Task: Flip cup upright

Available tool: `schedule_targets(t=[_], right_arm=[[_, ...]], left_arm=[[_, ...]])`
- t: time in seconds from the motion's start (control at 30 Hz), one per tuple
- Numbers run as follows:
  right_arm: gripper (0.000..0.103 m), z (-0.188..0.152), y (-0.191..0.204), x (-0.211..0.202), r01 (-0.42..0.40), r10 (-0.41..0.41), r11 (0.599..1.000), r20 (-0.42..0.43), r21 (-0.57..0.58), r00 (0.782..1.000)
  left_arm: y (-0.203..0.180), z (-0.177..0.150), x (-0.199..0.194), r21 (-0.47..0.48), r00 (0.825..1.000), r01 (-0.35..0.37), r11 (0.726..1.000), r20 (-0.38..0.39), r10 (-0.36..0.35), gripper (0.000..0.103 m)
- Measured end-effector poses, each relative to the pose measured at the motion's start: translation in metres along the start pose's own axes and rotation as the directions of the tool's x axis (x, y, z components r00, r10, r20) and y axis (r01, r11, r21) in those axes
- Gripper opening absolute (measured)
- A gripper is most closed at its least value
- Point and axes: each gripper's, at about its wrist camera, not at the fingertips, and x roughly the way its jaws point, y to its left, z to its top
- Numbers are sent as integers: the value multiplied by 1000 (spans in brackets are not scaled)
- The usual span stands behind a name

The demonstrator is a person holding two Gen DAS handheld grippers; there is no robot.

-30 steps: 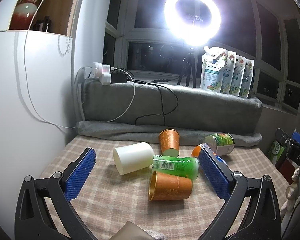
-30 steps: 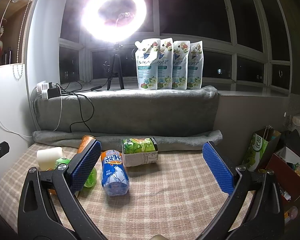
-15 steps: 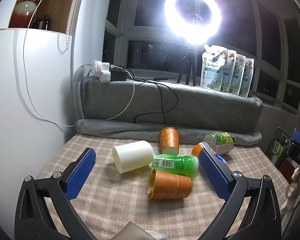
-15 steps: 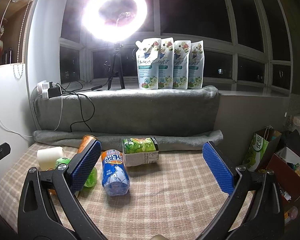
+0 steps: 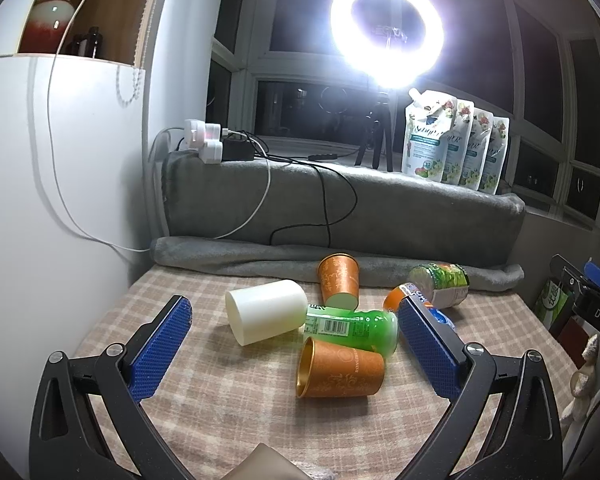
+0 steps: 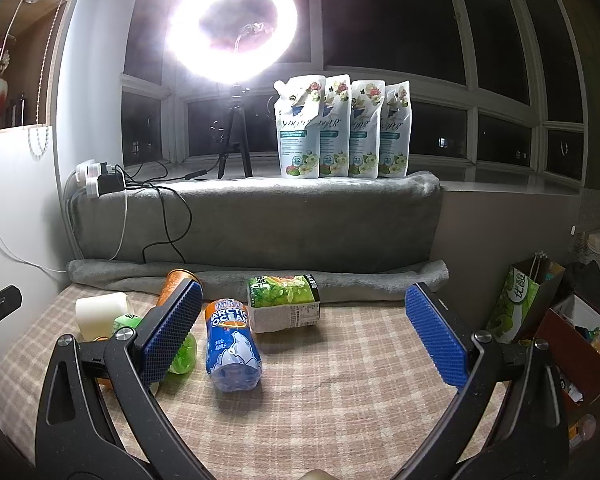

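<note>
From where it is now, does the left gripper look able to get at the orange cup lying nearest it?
Probably yes. The left gripper is open and empty, and the near orange cup lies on its side between the fingers' lines. Bare cloth lies in front; only the green bottle touches its far side.

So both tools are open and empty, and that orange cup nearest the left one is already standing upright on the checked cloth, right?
Not quite. The orange cup nearest the left tool is lying on its side on the checked cloth, its open mouth facing left, as the left wrist view shows. The rest holds: both the left tool and the right tool are open and empty.
</note>
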Motion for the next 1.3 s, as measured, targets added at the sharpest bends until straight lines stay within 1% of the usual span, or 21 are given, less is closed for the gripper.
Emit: schedule_targets(t=[0.33,0.47,0.63,0.87,0.93,1.03,1.13,1.23,1.3], right_arm=[[103,0,-2,1,-3,3,1000,-1,-4,1000],[103,-1,9,3,-12,11,1000,-4,-17,1000],[103,-1,15,8,-21,21,999,-10,-26,1000],[103,1,21,20,-53,52,998,-24,-37,998],[103,2,25,24,-78,77,996,-30,-47,997],[103,3,35,32,-137,134,987,-47,-78,990],[103,5,51,41,-204,197,972,-72,-113,978],[103,5,68,53,-291,276,947,-114,-136,954],[103,6,83,63,-362,337,918,-159,-164,928]], left_arm=[[2,1,1,-4,1000,1,1000,-5,-1,102],[2,1,1,-5,1000,1,1000,-7,-1,102],[3,1,1,-6,1000,-1,1000,-6,1,102],[13,1,8,-24,1000,-4,1000,-26,4,102],[16,0,9,-28,1000,-8,1000,-30,8,102],[22,-2,9,-36,999,-12,999,-46,10,102],[27,-5,9,-36,998,-27,999,-58,25,102],[35,-7,9,-40,997,-39,998,-75,36,102],[40,-10,8,-41,995,-49,998,-85,45,102]])
